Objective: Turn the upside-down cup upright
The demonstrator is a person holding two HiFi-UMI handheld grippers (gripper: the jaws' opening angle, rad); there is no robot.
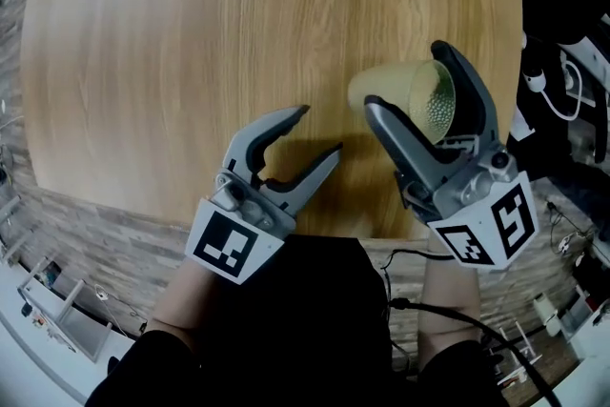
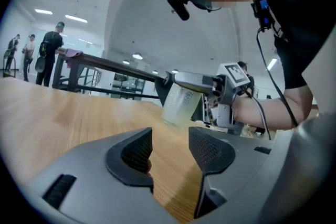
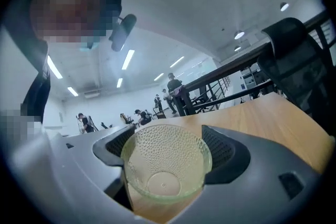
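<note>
A clear, dimpled plastic cup [image 1: 405, 92] is held off the round wooden table [image 1: 191, 33], tipped on its side. My right gripper [image 1: 408, 76] is shut on it, one jaw on each side of its wall. In the right gripper view the cup [image 3: 165, 165] shows its open mouth toward the camera, with its base farther away. My left gripper [image 1: 307, 134] hovers to the left of the cup, open, with nothing between its jaws. The left gripper view looks past that gripper [image 2: 170, 148] to the cup [image 2: 180, 105] and the right gripper [image 2: 195, 81] beyond it.
The table's near edge [image 1: 381, 234] runs just in front of the person's body. Cables and white equipment [image 1: 562, 100] lie on the floor to the right. A dark chair [image 3: 299, 55] stands at the table's far side. People [image 2: 50, 52] and a metal railing [image 2: 100, 68] are far behind.
</note>
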